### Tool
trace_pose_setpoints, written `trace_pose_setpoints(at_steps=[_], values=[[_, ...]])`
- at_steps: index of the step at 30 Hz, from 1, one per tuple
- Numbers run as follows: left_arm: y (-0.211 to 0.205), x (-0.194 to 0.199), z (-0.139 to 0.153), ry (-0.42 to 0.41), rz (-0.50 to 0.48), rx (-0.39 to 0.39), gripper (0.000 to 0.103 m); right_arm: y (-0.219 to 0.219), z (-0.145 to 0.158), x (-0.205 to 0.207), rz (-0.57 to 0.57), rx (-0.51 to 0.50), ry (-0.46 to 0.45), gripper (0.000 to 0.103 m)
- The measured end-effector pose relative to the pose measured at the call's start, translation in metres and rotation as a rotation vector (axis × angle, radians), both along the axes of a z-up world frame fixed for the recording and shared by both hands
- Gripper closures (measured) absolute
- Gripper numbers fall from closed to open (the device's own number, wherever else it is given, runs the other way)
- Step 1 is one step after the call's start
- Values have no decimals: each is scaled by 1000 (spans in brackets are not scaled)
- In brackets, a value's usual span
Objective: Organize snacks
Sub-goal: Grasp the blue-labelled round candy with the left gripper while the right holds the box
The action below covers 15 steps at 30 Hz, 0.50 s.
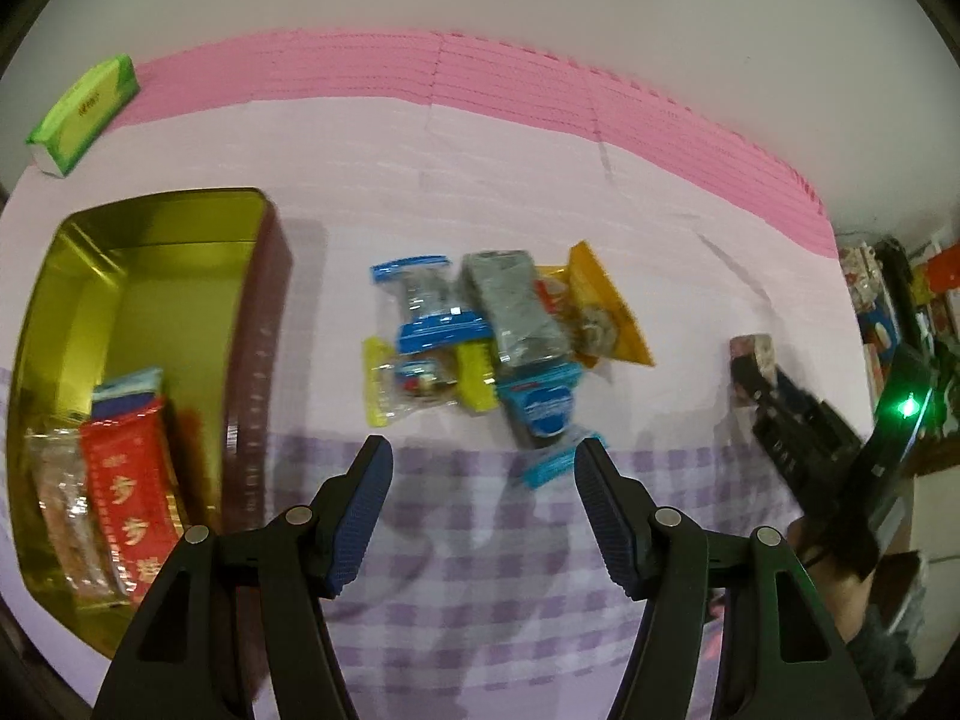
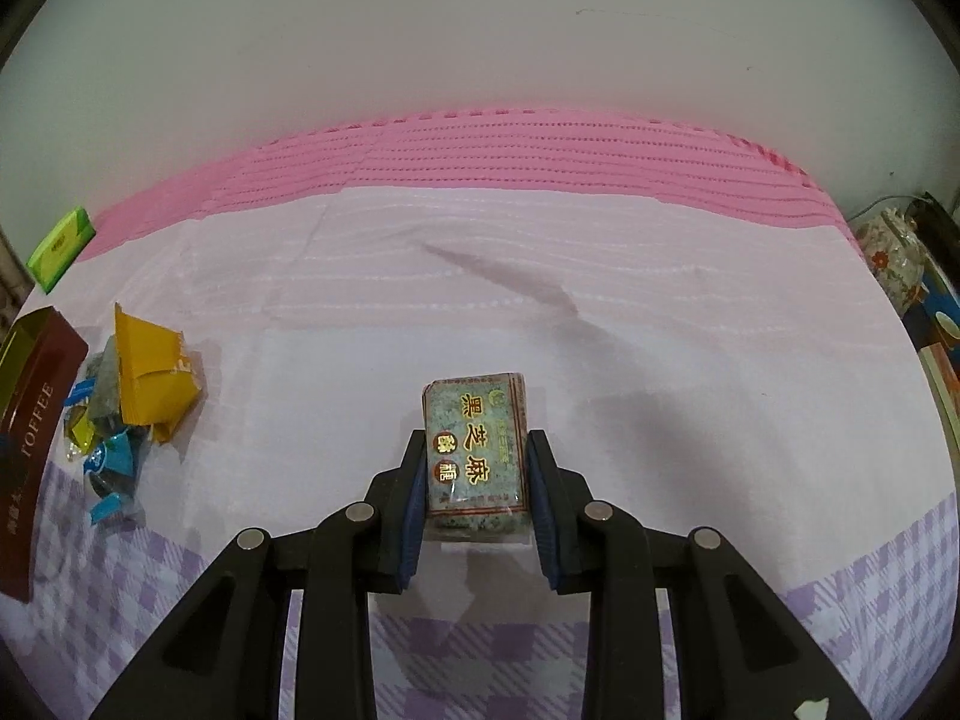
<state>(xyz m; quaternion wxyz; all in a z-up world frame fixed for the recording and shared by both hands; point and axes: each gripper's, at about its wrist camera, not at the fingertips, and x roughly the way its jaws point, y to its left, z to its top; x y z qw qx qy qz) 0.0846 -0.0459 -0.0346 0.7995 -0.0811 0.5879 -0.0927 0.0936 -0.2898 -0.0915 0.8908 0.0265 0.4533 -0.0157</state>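
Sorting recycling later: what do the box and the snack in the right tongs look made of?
Box: probably metal tin, its glossy gold inside reflecting its contents. Snack in the right tongs: a speckled grey block in clear, shiny plastic film with printed characters.

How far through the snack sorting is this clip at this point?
Early to midway. Done: the gold tin already holds a red packet and a few other wrapped pieces beside it. In hand: the right gripper is shut on a sesame bar, away from the tin. The left gripper is open and empty. Left: the snack pile on the cloth, several packets overlapping.
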Motion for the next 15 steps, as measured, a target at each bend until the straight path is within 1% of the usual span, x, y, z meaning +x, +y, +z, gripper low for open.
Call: trace_pose_setpoints(at_steps=[2,4,6,8,11,15], values=[[-5,4,1,10,3,-7,41,3,-1,2,-2,2,-10,75],[-10,9,0,17,10,2,42,-5,-1,-4,-5,2,-19,75],[-13,15,-4,37,22,3,47,-4,-1,-6,-9,5,-28,75],[-13,21,-9,62,32,-20,53,-4,-1,-9,-10,9,-37,74],[-15,25,-14,87,49,-27,57,-6,-2,-11,-7,11,-45,74],[-21,27,-18,95,40,-17,58,-6,-2,-10,-7,12,-45,74]])
